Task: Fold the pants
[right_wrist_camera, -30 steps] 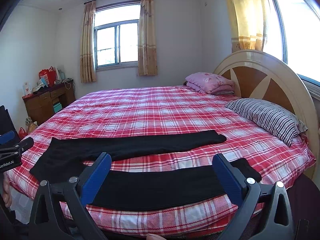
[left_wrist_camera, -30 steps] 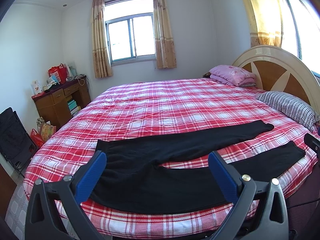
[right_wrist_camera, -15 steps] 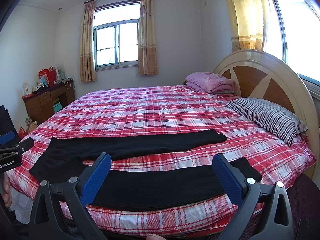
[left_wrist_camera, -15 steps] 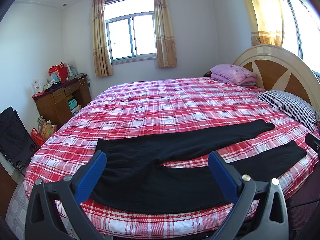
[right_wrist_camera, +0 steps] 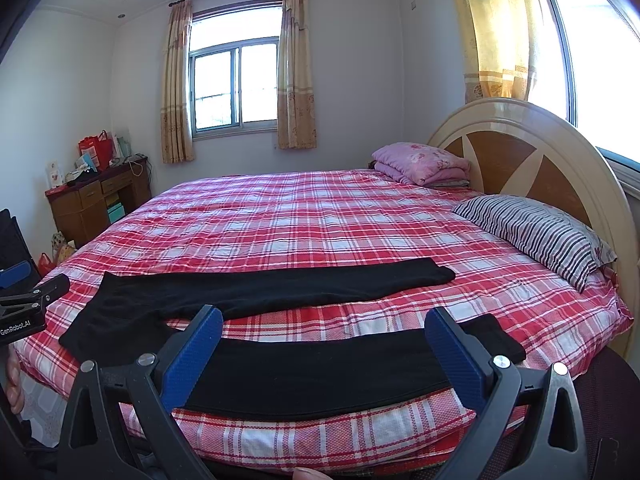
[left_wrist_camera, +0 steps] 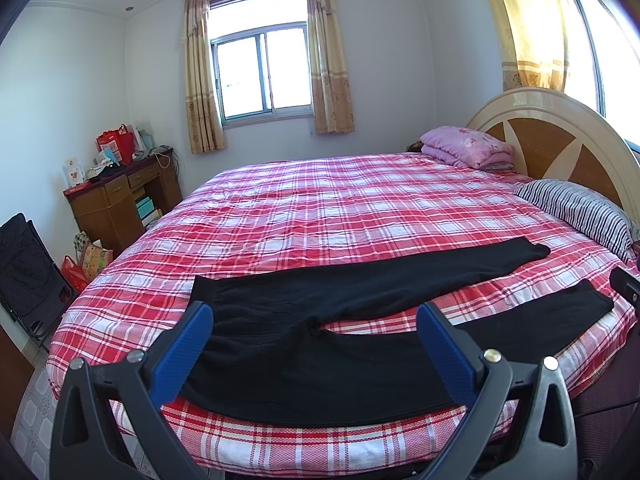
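Observation:
Black pants lie flat and spread near the front edge of the bed, waist to the left, two legs running right with a gap between them. They also show in the right wrist view. My left gripper is open and empty, hovering in front of the waist and crotch area. My right gripper is open and empty, hovering in front of the near leg. The left gripper's tip shows at the left edge of the right wrist view.
The bed has a red plaid cover. A striped pillow and a folded pink blanket lie by the headboard. A wooden desk and a black case stand at the left.
Both views have shifted only slightly. The pants lie as before and both grippers stay open.

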### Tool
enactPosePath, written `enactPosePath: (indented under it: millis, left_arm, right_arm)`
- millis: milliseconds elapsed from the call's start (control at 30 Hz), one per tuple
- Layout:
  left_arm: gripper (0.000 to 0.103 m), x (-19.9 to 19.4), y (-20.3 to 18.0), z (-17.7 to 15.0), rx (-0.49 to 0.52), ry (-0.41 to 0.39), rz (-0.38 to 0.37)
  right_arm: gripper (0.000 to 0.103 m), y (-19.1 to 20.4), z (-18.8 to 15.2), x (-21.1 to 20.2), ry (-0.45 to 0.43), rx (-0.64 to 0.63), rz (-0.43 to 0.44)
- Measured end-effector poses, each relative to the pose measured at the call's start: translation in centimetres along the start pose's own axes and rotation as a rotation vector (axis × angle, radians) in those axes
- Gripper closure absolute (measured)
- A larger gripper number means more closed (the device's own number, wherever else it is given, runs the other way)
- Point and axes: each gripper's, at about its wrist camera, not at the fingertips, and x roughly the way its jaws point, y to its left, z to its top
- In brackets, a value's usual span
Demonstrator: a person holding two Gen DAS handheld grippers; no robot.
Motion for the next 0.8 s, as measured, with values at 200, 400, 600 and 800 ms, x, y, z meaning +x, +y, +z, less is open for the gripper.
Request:
enactPosePath:
  millis: [200,400,600,800]
  left_arm:
    - [0.0,0.0,0.0,-0.1,-0.001,0.001,0.0]
    - [0.0,0.1,0.0,-0.1,0.0,0.001,-0.002]
    - [0.0,0.5,-0.1,-0.4,0.002,0.01,0.001]
    - [0.0,1.9,-0.3,-1.1,0.013,0.032,-0.002]
  right_arm:
    - [0.001,0.0,0.0,0.1,0.002,-0.001,0.0]
    - [0.001,0.1,-0.3,0.2,0.005,-0.004,0.0]
    - [0.001,0.2,-0.6,0.6,0.017,-0.008,0.001]
    - [0.001,0.0,-0.7,1.8,0.041,-0.013,0.009]
